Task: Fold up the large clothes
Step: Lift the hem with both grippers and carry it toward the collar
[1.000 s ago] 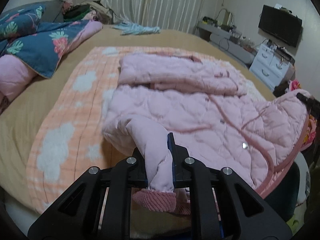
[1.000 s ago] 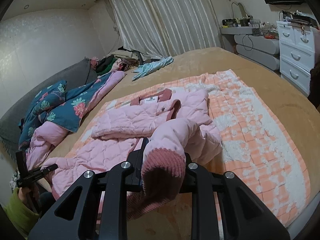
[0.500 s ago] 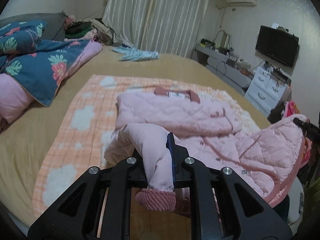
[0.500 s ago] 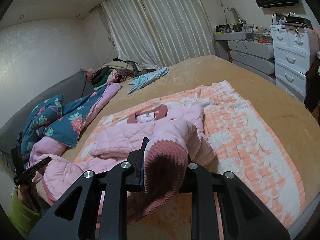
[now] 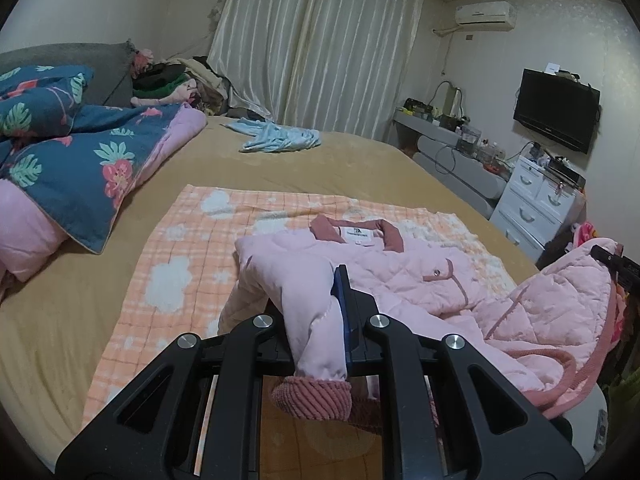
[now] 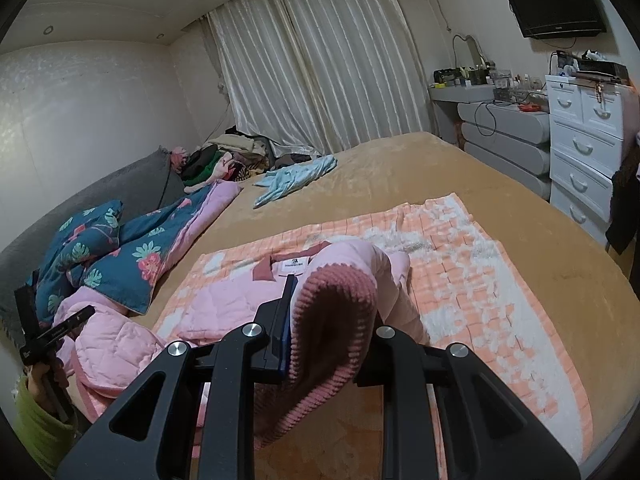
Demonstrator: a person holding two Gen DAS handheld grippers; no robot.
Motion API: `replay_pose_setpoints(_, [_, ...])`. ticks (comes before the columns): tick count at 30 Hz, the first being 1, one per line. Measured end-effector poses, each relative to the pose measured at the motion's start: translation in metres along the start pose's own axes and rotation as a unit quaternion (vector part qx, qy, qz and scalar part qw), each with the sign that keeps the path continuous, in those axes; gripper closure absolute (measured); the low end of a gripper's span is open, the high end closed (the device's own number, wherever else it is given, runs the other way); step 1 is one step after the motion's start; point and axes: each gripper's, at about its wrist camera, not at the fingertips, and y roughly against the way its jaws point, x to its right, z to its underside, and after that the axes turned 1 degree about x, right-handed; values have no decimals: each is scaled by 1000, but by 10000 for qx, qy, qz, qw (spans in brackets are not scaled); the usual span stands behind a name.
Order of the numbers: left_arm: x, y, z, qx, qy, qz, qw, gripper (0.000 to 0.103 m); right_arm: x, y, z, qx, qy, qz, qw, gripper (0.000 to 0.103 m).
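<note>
Pink quilted fabric is pinched tight in both pairs of jaws: the left gripper (image 5: 316, 336) is clamped on one sleeve of the jacket (image 5: 404, 280) just above its ribbed rose cuff (image 5: 316, 394), which hangs below the fingers, and the right gripper (image 6: 326, 338) is closed on the other sleeve, whose cuff (image 6: 332, 312) bulges up between its fingers and droops toward the camera. From each grip the cloth runs forward and down to the body of the jacket, which lies on an orange-and-white checked blanket (image 5: 188, 248) spread over the tan bed (image 5: 320, 164), collar (image 5: 356, 234) and label at the far end. The near part of the garment is raised off the blanket while the collar end rests flat. This looks like the fold of the lower half up toward the collar, still midway. The next move, as I judge it, calls for carrying both held ends forward together, level with each other, and laying them near the collar before letting go; uneven travel would skew the fold. The padding is thick and puffy, so it will likely spring back and need pressing flat.
</note>
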Motion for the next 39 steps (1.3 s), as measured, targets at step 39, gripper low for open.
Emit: replay_pose_setpoints(39, [-33,-141,-27,-374,-197,-906,9950,93,66,-167,-34,-837,-772,316,9930,77])
